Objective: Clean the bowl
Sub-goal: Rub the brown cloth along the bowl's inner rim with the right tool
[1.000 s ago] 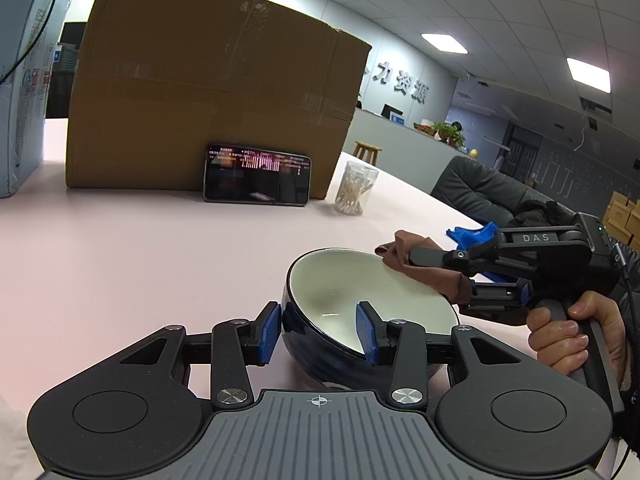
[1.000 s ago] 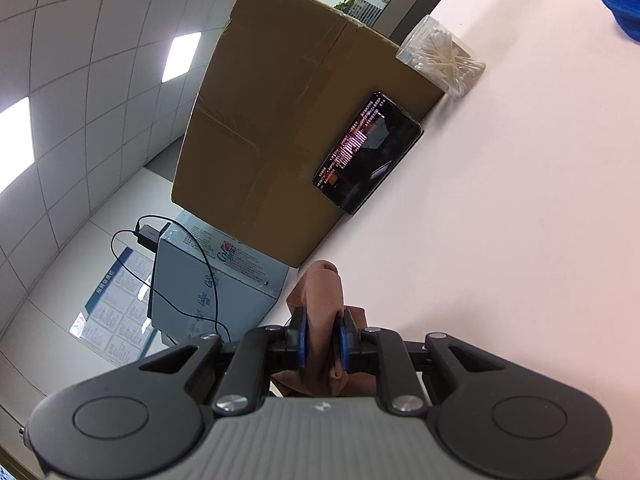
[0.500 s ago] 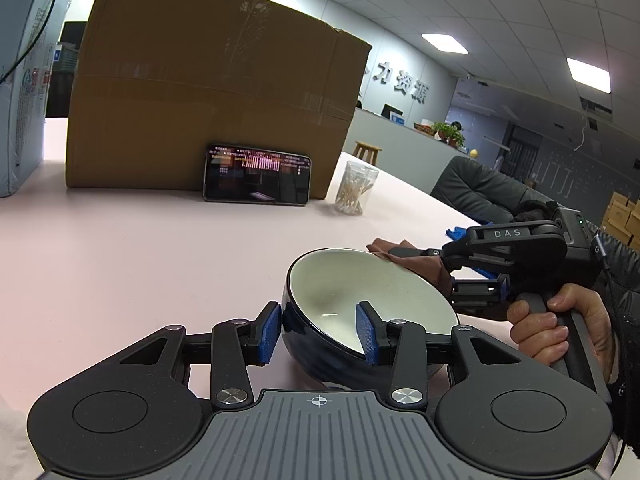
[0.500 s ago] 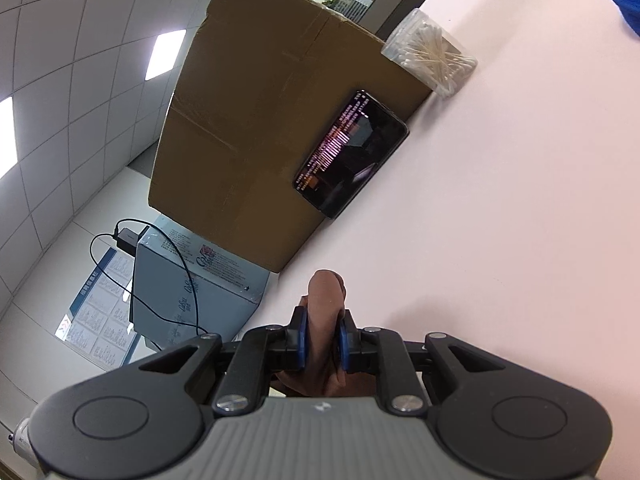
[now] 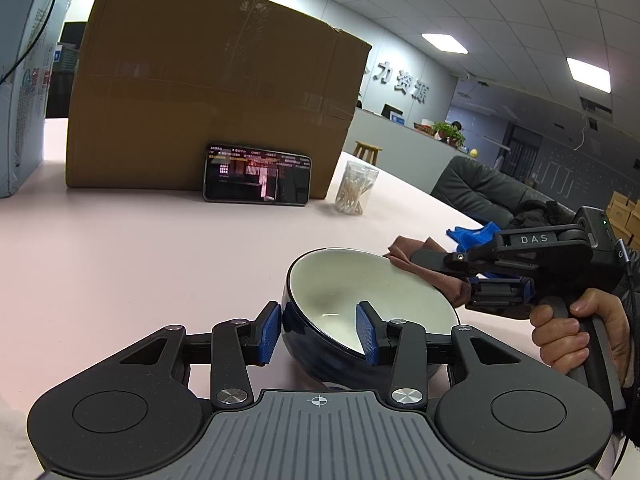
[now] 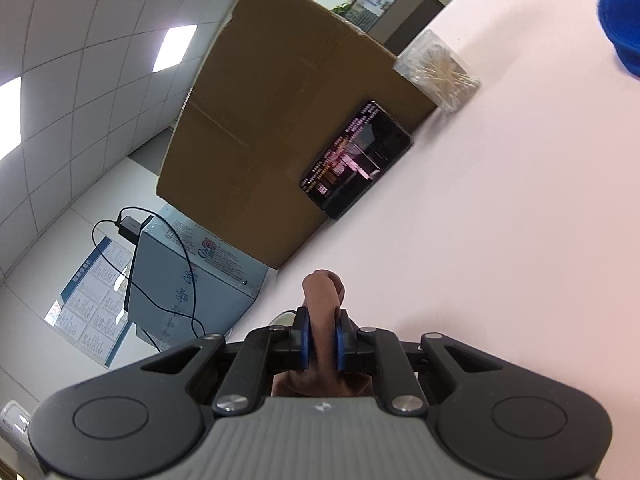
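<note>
Glossy glazed bowl [image 5: 360, 296], soft brown cloth [image 6: 322, 300], matt cardboard box [image 5: 208, 96], smooth pink table [image 5: 140, 248]

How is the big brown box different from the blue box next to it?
The cardboard box is plain brown and wide; the blue box is pale blue, printed and looks narrower. A black cable drapes over the blue box; a phone leans on the cardboard box. Both stand on the pink table.
</note>
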Action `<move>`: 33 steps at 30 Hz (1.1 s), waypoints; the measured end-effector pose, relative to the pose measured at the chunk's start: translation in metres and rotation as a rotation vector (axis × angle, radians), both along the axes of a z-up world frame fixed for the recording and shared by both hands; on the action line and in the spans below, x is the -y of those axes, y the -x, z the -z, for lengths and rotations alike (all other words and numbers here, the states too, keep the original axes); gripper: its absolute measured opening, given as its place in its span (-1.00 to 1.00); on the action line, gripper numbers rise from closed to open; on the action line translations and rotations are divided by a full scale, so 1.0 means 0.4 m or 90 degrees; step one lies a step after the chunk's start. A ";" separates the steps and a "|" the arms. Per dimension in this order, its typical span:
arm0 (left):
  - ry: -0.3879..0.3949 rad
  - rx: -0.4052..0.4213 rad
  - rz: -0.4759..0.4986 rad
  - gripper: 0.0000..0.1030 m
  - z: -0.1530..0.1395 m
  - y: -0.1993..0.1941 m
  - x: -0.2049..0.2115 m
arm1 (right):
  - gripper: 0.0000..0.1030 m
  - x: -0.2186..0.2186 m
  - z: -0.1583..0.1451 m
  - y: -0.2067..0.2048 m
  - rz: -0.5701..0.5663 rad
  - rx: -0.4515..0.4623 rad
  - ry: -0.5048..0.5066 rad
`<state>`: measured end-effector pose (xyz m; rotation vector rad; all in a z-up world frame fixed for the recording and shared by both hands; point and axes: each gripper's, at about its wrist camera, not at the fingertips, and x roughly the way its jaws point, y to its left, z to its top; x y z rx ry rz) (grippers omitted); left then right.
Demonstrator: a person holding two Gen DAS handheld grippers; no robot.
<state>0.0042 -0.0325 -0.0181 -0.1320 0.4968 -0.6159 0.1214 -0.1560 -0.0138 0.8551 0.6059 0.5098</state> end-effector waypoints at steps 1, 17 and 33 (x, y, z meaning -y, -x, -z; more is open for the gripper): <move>0.000 0.000 0.000 -0.23 0.000 0.000 0.000 | -0.76 -0.003 -0.002 -0.004 0.000 0.003 0.004; 0.000 -0.001 0.000 -0.23 0.000 -0.001 -0.001 | -0.76 -0.006 0.024 -0.032 0.004 -0.033 0.005; -0.001 0.000 0.000 -0.23 0.001 0.001 -0.001 | -0.76 -0.011 0.002 -0.015 0.011 -0.019 0.024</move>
